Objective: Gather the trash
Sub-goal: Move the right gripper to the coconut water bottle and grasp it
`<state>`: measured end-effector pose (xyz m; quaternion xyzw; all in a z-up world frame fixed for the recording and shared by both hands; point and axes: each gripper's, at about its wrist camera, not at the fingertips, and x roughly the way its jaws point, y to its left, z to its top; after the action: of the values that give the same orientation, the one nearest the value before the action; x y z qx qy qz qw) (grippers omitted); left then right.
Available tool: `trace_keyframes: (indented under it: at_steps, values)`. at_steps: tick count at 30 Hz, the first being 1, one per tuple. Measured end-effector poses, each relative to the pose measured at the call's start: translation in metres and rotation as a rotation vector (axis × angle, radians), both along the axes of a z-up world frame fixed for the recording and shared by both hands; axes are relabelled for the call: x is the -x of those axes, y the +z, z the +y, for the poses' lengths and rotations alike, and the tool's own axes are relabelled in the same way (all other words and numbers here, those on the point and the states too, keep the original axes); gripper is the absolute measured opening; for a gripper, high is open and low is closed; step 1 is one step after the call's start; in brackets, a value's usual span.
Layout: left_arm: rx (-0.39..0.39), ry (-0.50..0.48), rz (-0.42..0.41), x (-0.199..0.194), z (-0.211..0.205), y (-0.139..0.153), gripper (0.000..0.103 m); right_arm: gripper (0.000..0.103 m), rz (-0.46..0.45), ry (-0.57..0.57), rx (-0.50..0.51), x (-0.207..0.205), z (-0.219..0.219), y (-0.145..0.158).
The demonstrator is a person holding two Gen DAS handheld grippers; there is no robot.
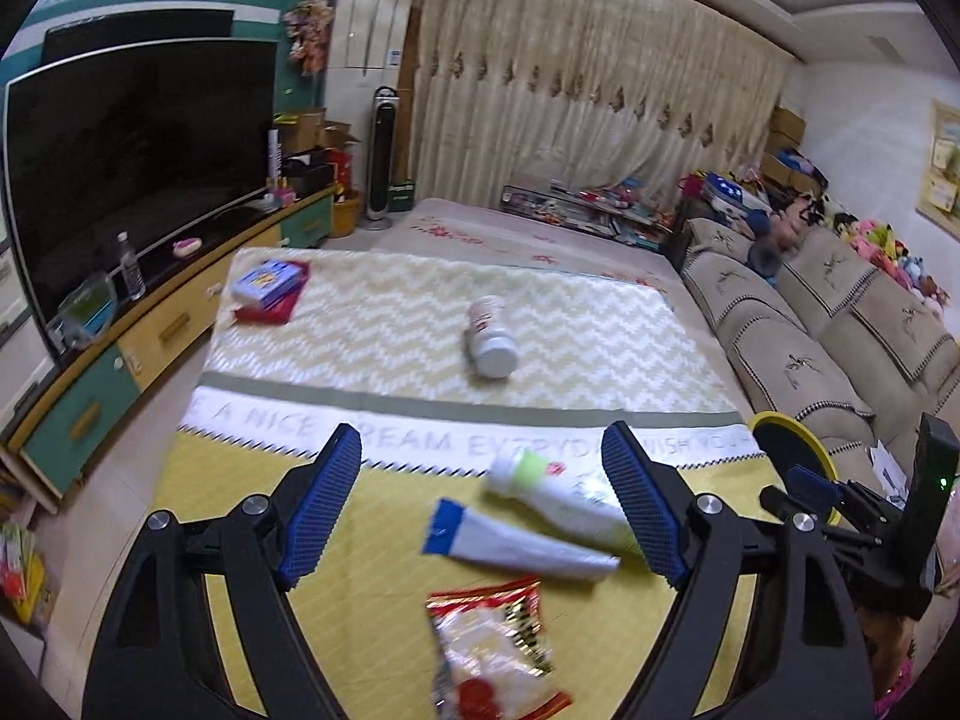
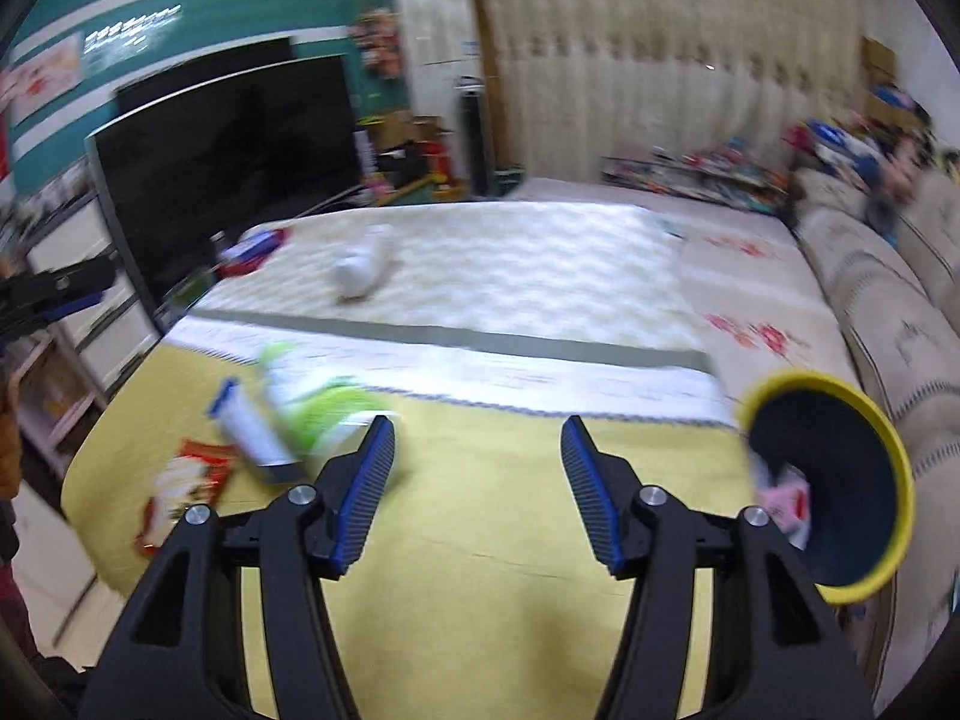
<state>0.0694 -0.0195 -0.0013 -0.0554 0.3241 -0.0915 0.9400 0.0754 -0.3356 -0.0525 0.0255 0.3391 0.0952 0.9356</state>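
Left gripper (image 1: 480, 504) hangs spread wide over the yellow cloth (image 1: 372, 612), empty, with the trash low in the frame: a blue-ended tube (image 1: 516, 543), a green-capped tube (image 1: 558, 495) touching it, and a crinkly snack wrapper (image 1: 495, 648) at bottom centre. Right gripper (image 2: 477, 489) is parted too, holding nothing (this view is smeared). The yellow-rimmed bin (image 2: 840, 480) sits at right, something pink inside. Those tubes look light and squashy, probably slick; take one across its middle. A white bottle (image 1: 492, 336) lies mid-frame, farther off.
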Motion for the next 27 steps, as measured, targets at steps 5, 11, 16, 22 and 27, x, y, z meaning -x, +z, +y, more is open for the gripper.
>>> trace_keyframes:
  at_steps: [5,11,16,22,27]
  values:
    - [0.019,0.003,-0.001,0.013,0.004,-0.006,0.081,0.07,-0.024,0.073,0.071,-0.01,0.055,-0.003]
    - [0.034,0.012,-0.003,0.014,0.01,-0.01,0.081,0.081,-0.032,0.102,0.181,-0.031,0.091,-0.015]
    - [0.043,0.023,0.005,0.012,0.016,-0.014,0.081,0.082,-0.003,0.081,0.258,-0.05,0.105,-0.028]
    - [0.053,0.025,0.02,0.011,0.017,-0.021,0.081,0.085,0.032,0.049,0.282,-0.063,0.109,-0.043]
    - [0.053,0.016,0.037,0.006,0.012,-0.027,0.081,0.085,0.06,-0.043,0.297,-0.082,0.103,-0.048]
